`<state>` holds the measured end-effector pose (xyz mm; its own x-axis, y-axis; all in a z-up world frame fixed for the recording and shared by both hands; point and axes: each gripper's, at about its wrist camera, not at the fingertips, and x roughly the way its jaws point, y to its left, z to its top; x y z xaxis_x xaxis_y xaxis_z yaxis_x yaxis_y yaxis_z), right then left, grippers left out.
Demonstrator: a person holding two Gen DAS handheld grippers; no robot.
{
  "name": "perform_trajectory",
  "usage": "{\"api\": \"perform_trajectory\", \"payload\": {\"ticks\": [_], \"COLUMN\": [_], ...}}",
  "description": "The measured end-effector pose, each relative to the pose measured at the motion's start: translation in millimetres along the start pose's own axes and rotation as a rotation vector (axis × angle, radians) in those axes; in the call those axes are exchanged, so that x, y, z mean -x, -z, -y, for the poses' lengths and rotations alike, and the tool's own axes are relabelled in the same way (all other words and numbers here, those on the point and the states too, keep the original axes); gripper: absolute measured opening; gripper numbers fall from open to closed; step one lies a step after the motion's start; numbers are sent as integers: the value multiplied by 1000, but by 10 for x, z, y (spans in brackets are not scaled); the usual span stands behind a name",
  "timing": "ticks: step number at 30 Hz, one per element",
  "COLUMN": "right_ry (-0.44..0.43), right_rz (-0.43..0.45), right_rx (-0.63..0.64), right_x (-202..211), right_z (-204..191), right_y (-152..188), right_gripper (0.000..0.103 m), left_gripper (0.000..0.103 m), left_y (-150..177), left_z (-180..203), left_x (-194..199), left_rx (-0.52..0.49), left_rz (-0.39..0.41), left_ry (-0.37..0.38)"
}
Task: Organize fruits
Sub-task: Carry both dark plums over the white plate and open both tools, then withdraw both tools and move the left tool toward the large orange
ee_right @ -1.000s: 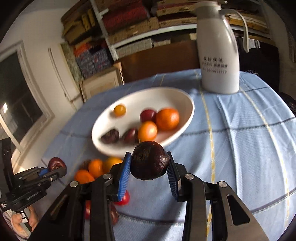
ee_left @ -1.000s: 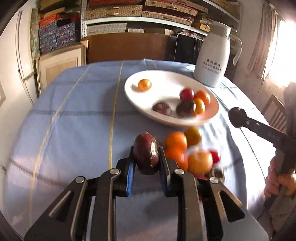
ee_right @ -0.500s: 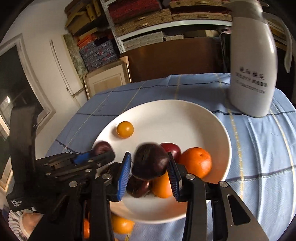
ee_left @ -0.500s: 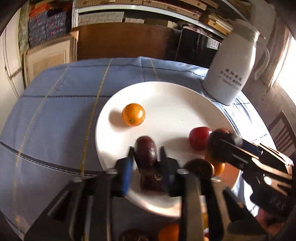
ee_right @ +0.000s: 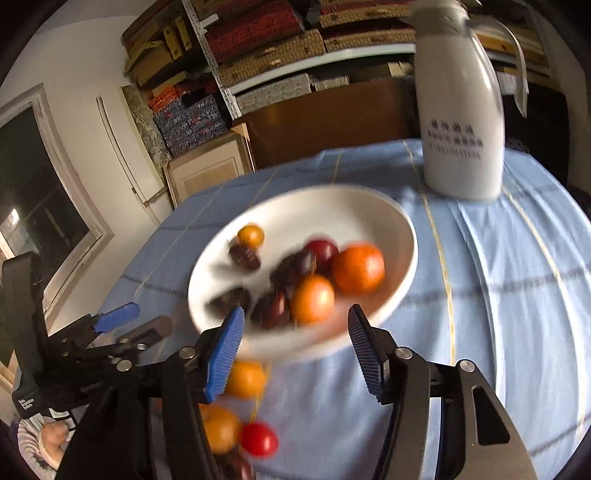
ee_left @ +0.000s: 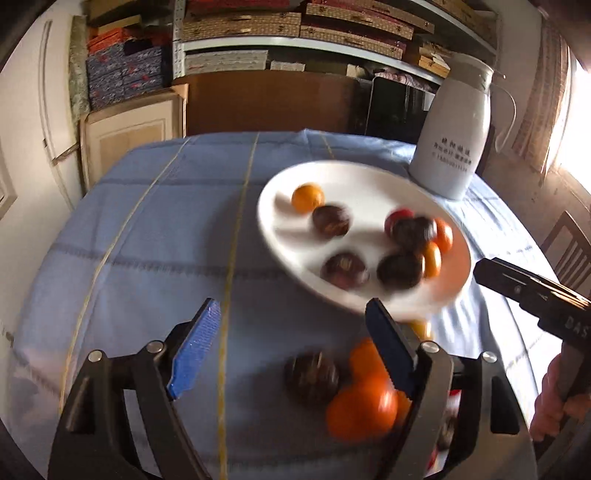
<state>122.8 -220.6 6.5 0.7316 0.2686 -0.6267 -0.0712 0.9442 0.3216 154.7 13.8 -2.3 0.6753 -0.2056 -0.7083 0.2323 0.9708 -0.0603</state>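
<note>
Left gripper (ee_left: 291, 347): jaws spread wide, nothing between the blue pads (ee_left: 194, 349). It hangs above the blue tablecloth (ee_left: 147, 240), just short of the near rim of the white plate (ee_left: 280, 243). A dark fruit (ee_left: 312, 374) and a large orange (ee_left: 364, 408) lie on the cloth below its right finger, touching or nearly touching each other; motion blur prevents a firmer reading.

Right gripper (ee_right: 295, 350): jaws likewise spread wide and empty. It hangs at the near rim of the plate (ee_right: 402, 229).

Plate contents, right wrist view: a small orange (ee_right: 251, 236) at the far left with a dark fruit (ee_right: 244, 256) just beside it; a cluster of dark fruits, a red fruit (ee_right: 322, 251), a medium orange (ee_right: 313, 298) and a big orange (ee_right: 357, 268) toward the near right. Blur leaves the count of dark fruits unclear.

Fruit off the plate, right wrist view: two orange fruits (ee_right: 245, 379) and a small red fruit (ee_right: 258, 439) lie on the cloth below the left finger of the right gripper.

A white jug (ee_right: 460, 122) stands upright on the cloth beyond the plate. Shelves of boxes (ee_left: 295, 26) fill the back wall.
</note>
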Motion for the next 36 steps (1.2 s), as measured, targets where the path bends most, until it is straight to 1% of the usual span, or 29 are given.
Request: {"api": "perform_trajectory", "payload": {"ticks": [2, 5, 6, 9, 14, 17, 26, 29, 31, 34, 35, 36], "right_ry": [0, -5, -10, -9, -8, -9, 0, 4, 3, -2, -6, -10], "right_rz": [-22, -34, -29, -5, -4, -13, -21, -22, -23, -28, -28, -26], "right_rx": [-11, -22, -24, -34, -48, -52, -34, -40, -47, -52, -49, -43], "right_x": [35, 124, 175, 291, 319, 307, 288, 288, 289, 281, 287, 297], "right_z": [28, 37, 37, 65, 129, 141, 108, 125, 143, 148, 139, 123], "right_y": [159, 315, 345, 402, 421, 419, 425, 426, 421, 420, 420, 422], "right_gripper": [67, 70, 70, 77, 77, 77, 78, 78, 78, 78, 78, 78], "left_gripper": [92, 92, 93, 94, 94, 94, 98, 99, 99, 99, 99, 99], "left_y": [169, 380, 453, 558, 581, 565, 549, 594, 642, 775, 805, 838], "left_z": [-15, 42, 79, 184, 321, 360, 452, 308, 150, -69, -108, -146], "left_x": [73, 196, 252, 297, 318, 248, 161, 245, 317, 416, 445, 497], "left_rx": [9, -7, -21, -65, -135, -163, -231, -189, -127, -58, -44, -24], "left_rz": [-15, -21, -10, -5, 38, 25, 22, 17, 6, -26, -29, -26], "left_ry": [-23, -40, -47, -58, -102, -127, -139, -132, -128, -147, -138, -112]}}
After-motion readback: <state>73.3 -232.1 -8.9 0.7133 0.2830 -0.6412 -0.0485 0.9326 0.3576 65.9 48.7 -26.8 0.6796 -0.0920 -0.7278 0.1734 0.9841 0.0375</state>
